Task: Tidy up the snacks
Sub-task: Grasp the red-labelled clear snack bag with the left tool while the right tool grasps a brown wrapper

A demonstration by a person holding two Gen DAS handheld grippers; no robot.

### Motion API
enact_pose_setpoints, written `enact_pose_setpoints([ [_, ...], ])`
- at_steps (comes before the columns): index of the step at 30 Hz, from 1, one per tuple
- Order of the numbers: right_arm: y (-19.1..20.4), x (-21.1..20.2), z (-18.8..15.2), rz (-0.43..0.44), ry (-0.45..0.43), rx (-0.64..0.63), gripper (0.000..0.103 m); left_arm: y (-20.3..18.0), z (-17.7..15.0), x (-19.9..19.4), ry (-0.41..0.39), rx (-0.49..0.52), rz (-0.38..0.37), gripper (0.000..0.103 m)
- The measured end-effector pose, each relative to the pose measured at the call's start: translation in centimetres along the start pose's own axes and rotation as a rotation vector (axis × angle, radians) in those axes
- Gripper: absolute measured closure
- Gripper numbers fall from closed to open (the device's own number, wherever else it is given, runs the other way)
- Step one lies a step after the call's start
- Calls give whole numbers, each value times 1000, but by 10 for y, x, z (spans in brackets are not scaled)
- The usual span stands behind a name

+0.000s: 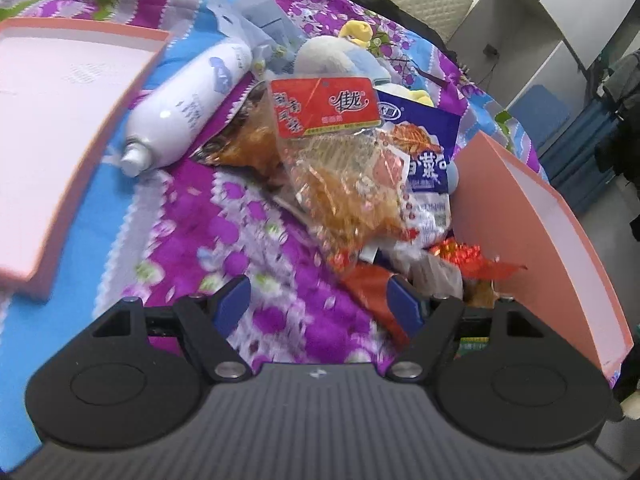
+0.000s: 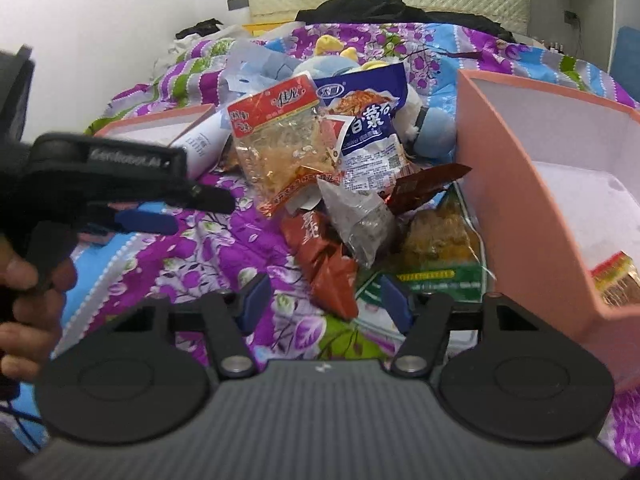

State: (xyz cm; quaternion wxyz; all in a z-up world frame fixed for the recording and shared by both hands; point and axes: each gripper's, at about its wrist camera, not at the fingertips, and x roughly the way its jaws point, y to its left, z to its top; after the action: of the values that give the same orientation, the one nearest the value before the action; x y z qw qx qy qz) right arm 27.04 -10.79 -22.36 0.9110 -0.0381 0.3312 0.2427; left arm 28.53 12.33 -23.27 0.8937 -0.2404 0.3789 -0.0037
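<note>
A pile of snack packets lies on the purple floral bedspread. A clear packet with a red label (image 1: 328, 148) (image 2: 280, 136) lies on top, beside a blue packet (image 1: 428, 176) (image 2: 368, 120). A brown-red packet (image 2: 324, 256), a clear grey packet (image 2: 356, 216) and a green-edged packet (image 2: 436, 248) lie nearer. A pink box (image 2: 532, 184) (image 1: 532, 232) stands to the right with one snack (image 2: 616, 276) inside. My left gripper (image 1: 320, 300) is open and empty just before the pile; it also shows in the right wrist view (image 2: 192, 208). My right gripper (image 2: 324, 300) is open and empty over the brown-red packet.
The pink box lid (image 1: 52, 128) lies at the left. A white bottle (image 1: 188, 104) lies beside it. A blue plush toy (image 1: 340, 56) and crumpled bags sit behind the pile. Dark clothes (image 2: 384, 4) lie at the headboard.
</note>
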Motion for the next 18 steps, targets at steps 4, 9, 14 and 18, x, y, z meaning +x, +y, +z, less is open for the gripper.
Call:
enact_pose_setpoints([
  [4, -2, 19, 2, 7, 19, -8, 45, 0, 12, 26, 13, -1, -20, 25],
  [9, -3, 37, 2, 19, 54, -11, 56, -4, 19, 52, 39, 31, -64, 26],
  [14, 1, 44, 3, 8, 76, -43, 67, -7, 24, 67, 38, 36, -61, 53],
  [18, 0, 41, 6, 12, 85, -48, 69, -6, 25, 67, 31, 11, -80, 65],
])
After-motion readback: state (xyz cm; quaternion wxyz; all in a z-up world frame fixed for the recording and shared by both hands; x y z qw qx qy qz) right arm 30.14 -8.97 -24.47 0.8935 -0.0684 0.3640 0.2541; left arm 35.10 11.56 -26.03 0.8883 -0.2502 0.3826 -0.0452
